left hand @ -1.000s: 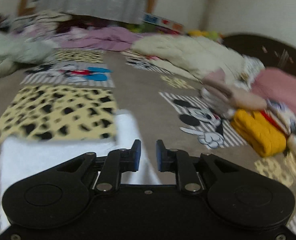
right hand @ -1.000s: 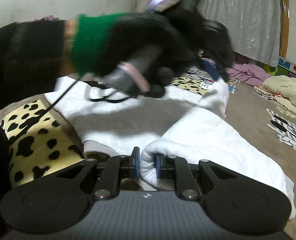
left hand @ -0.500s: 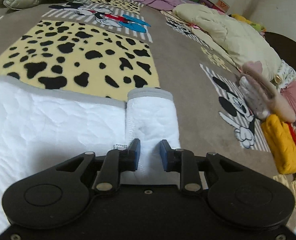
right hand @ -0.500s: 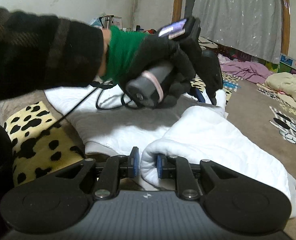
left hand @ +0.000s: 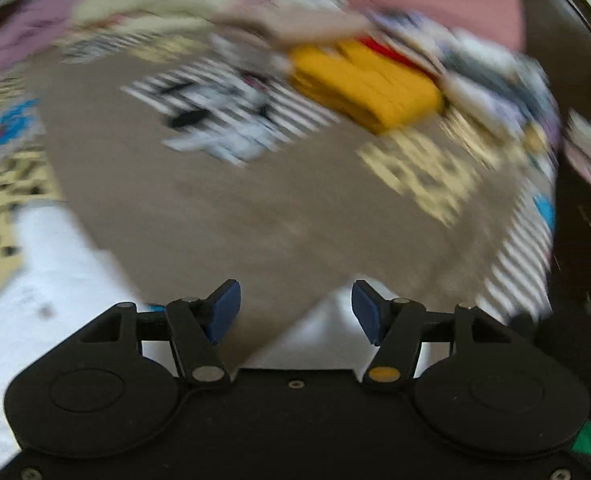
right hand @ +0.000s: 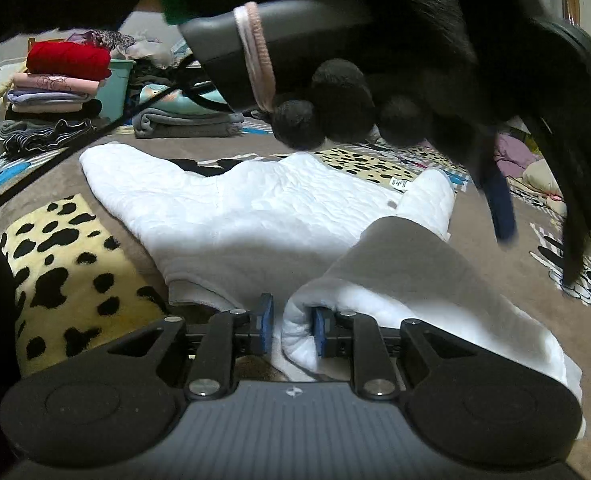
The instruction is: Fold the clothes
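Step in hand: folding of a white quilted garment (right hand: 263, 208), judged mid-fold, one side doubled over toward the middle.
Garment position: spread on the patterned floor mat (right hand: 55, 248), body flat, a sleeve (right hand: 431, 200) lying at the far right; white cloth also shows at the lower left of the left wrist view (left hand: 35, 300).
Right claw (right hand: 289, 330): narrowly parted; the folded edge of the garment sits against its right pad, with a gap beside the left pad. Appears to pinch the fold, though grip firmness cannot be confirmed.
Left claw (left hand: 293, 312): spread wide, nothing between its pads; bare mat ahead of it. View heavily blurred.
Left hand: gloved hand (right hand: 355, 100) gripping the left handle, high above the garment in the right wrist view.
Next move, judged: left claw to come down on a free edge or the sleeve, close on it, and both claws to carry the fold across evenly.
Surroundings: folded yellow garment (left hand: 367, 84) well apart; stacked folded clothes (right hand: 55, 92) beyond the mat.
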